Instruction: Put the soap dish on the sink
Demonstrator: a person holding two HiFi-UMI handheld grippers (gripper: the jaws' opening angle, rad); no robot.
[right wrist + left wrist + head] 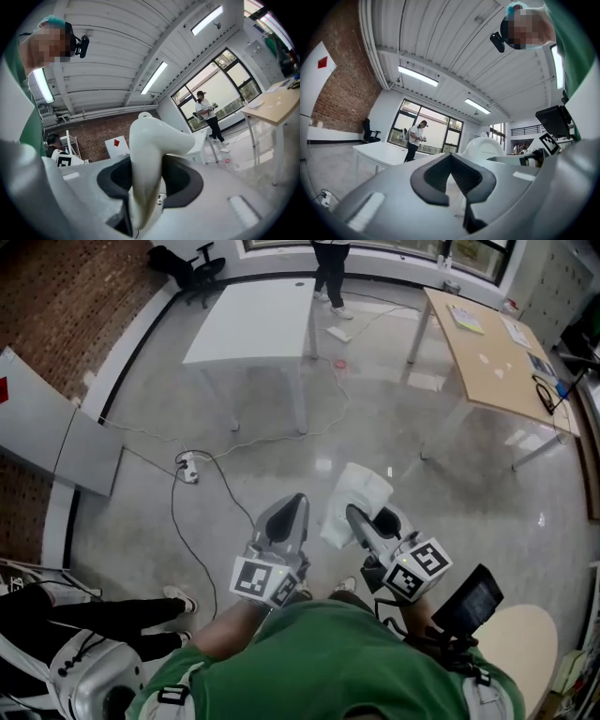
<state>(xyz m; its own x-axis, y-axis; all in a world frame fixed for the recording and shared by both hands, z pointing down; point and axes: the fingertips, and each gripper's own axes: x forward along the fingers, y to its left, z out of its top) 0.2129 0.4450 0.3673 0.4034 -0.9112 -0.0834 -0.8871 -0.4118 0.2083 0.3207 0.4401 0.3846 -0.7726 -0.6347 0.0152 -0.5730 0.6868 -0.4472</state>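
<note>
The right gripper is clamped on the white soap dish, carrying it above the floor on the person's side of the white table, well apart from it. The left gripper, beside the dish, has its jaws closed together on nothing.

Pretty sure this is an open loft-style office or lab space, not anybody's home.
Polished concrete floor, a brick wall, big windows and strip lights on a white ribbed ceiling. There's a white desk, a wooden desk with what look like papers (too small to be sure), a black office chair, and a power strip lying out on the floor.
</note>
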